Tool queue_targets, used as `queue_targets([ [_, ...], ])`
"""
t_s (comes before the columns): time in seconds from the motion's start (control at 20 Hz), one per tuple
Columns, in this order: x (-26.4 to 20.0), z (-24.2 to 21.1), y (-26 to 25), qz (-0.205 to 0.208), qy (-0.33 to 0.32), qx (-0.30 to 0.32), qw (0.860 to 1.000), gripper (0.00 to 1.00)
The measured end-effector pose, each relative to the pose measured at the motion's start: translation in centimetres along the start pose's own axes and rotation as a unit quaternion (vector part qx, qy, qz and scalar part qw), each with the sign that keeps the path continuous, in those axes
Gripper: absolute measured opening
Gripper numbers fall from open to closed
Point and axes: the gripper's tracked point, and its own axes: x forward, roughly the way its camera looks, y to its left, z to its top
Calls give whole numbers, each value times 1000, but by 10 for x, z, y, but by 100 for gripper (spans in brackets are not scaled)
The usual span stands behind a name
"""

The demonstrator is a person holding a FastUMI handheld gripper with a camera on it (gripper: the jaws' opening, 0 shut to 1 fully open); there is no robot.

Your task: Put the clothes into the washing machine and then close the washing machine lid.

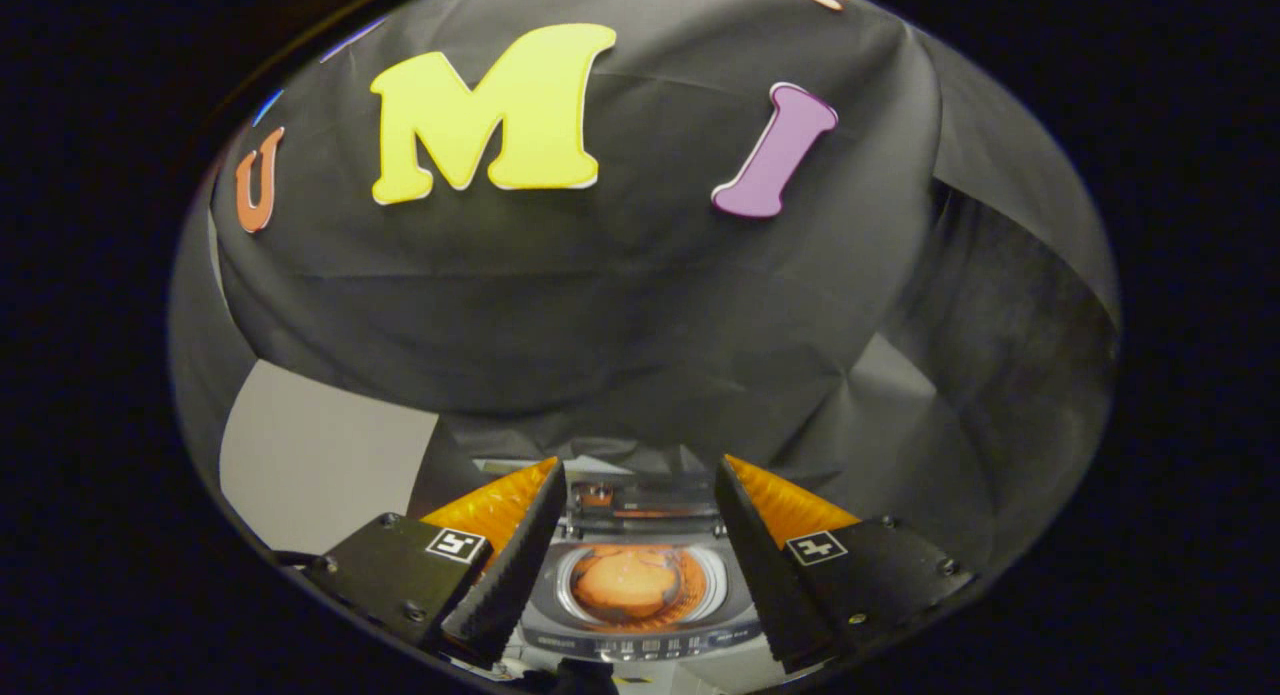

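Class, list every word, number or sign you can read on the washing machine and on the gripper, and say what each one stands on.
Washing machine front control strip: a row of small print, too blurred to read.
Gripper, open above the machine's drum: a square black-and-white coded marker on each side, a pattern with no words or numbers.
Orange clothes in the drum: no text.

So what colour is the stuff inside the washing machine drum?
Orange clothes, seen in the gripper view between the open tongs.

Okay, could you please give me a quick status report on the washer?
Fingers open, empty, above washer. Clothes in drum. Lid up. Nothing in the way.
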Motion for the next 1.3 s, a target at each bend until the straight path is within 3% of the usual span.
queue_targets([
  [0.25,44,5,-10,17,10,7,1000,94],
  [0.65,115,-29,-25,51,69,35,996,94],
  [0.95,130,-49,-15,73,89,34,993,94],
  [1.3,125,-54,-14,79,56,45,994,98],
])
